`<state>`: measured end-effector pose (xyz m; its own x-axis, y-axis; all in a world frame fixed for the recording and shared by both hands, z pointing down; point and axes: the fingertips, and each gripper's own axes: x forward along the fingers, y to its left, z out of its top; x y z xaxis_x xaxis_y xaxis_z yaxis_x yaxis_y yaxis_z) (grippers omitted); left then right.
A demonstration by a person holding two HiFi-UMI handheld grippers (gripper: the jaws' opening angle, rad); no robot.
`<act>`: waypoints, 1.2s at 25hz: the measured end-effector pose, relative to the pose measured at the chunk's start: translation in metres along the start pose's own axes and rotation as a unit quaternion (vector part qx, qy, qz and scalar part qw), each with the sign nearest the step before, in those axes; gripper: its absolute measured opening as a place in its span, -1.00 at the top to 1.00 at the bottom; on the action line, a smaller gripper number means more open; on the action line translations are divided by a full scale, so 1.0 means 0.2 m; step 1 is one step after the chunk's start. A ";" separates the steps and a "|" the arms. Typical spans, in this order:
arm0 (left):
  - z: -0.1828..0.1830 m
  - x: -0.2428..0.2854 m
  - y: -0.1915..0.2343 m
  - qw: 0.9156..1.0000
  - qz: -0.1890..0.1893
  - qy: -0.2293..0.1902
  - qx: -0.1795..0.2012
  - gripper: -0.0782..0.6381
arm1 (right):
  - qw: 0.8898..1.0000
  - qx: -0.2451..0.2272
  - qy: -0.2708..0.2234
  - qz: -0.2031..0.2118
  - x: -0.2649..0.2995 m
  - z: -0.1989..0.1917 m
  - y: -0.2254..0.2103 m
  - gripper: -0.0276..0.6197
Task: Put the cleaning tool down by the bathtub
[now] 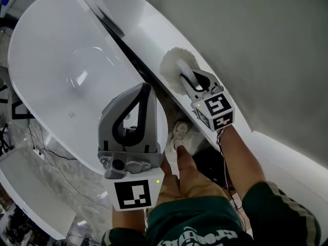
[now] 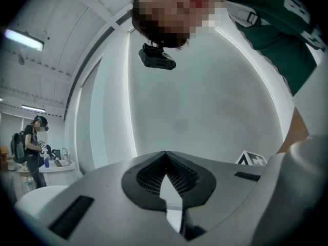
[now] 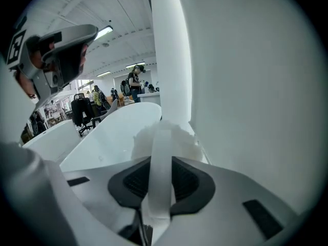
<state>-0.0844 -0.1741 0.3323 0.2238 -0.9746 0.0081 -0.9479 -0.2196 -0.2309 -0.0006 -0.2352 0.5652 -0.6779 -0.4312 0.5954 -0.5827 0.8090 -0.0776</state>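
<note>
tub (image 1: pixel 56 76): white, fills left of head view
left hand-held gripper (image 1: pixel 145 88): jaws closed together, empty, above tub rim
right hand-held gripper (image 1: pixel 190 81): clamped on tool handle
tool (image 1: pixel 173 65): fluffy white head at ledge (image 1: pixel 164 24) beside tub; contact unclear

Green sleeves (image 1: pixel 271 201); grey hand-held grippers (image 1: pixel 146 88) with marker cubes (image 1: pixel 219 111).

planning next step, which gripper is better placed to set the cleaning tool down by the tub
Right gripper: jaws shut on the cleaning tool, fluffy head beside the bathtub. Left gripper is shut, empty.
</note>
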 end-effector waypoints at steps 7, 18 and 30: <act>-0.08 0.04 0.05 1.000 0.000 0.008 -0.012 0.76 | 0.999 0.017 0.043 0.003 0.18 -0.13 -0.03 0.63; -0.21 0.04 0.09 0.999 0.008 0.023 -0.047 0.76 | 0.992 0.011 0.124 0.006 0.38 -0.38 -0.10 0.63; -0.32 0.03 0.08 0.998 0.000 0.037 -0.046 0.76 | 0.980 0.001 0.199 0.001 0.60 -0.62 -0.23 0.63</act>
<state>-0.1125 -0.1867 0.3915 0.2098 -0.9744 0.0812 -0.9653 -0.2197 -0.1412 0.0013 -0.2749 0.7403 -0.4510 -0.2402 0.8596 -0.5834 0.8082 -0.0803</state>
